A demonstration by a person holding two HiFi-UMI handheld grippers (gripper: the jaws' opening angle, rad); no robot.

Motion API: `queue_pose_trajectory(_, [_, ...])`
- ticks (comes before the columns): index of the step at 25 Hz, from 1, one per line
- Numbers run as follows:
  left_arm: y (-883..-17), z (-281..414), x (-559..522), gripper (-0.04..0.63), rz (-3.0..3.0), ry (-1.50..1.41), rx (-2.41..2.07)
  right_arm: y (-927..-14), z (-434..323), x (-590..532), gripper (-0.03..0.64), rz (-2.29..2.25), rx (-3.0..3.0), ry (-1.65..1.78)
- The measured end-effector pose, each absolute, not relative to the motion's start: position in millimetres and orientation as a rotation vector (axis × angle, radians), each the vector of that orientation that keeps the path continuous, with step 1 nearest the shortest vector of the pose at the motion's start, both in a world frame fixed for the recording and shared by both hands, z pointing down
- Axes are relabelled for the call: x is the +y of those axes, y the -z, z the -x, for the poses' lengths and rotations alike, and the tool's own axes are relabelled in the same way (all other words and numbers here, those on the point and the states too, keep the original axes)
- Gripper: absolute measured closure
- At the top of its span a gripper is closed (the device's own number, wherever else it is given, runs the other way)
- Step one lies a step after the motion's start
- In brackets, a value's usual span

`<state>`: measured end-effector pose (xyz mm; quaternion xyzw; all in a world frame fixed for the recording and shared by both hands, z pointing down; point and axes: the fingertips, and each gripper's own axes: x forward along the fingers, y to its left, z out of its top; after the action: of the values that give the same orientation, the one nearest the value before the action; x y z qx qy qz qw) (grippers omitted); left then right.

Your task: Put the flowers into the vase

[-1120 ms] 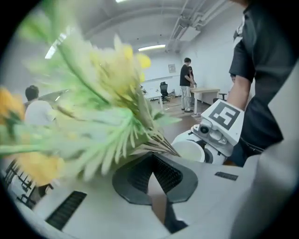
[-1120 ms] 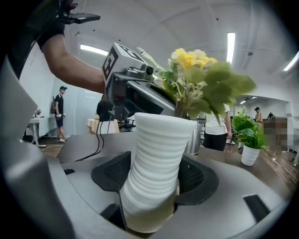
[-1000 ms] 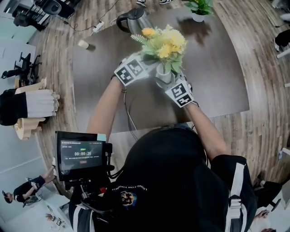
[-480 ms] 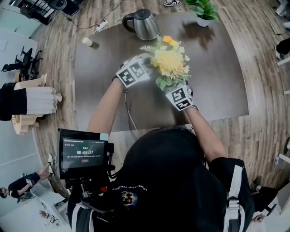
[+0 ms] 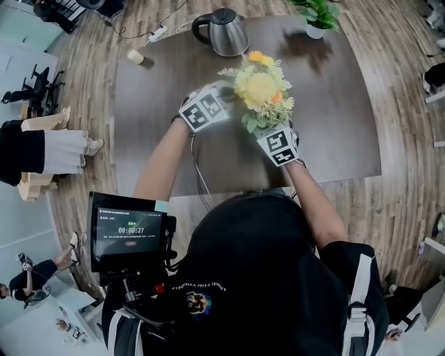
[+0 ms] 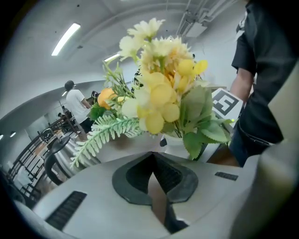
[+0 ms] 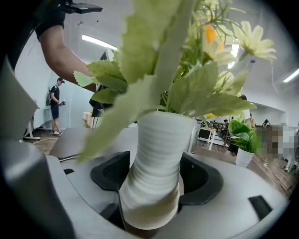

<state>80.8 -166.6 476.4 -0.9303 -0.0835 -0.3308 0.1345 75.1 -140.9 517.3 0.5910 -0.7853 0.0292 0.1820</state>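
- Right gripper [image 7: 152, 186] is clamping the vase [image 7: 156, 149] low on its body, over the table [image 5: 334, 125]
- Flowers [image 5: 261, 90] are standing in it
- Left gripper [image 6: 154, 179] is hovering beside them, jaws together, empty
- Vase is probably handling stiff, breakable, top-heavy

Brown table [image 5: 334, 104] bears kettle [image 5: 226, 33] and potted plant [image 5: 318, 14].

Yellow artificial bouquet [image 5: 261, 90], orange bloom at 12 o'clock, fern frond at 10 o'clock, seated upright in white ribbed vase [image 7: 154, 158]. Vase clamped at its waist between right gripper [image 7: 152, 186] jaws, toward 12 o'clock in head view.
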Motion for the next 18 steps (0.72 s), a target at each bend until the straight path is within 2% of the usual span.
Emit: queue_pose_trajectory(18, [-517,-6,-183,0.589,2.748,0.970,0.109,-544,-114,-91,0.301,-1.801,-2.145,-0.198])
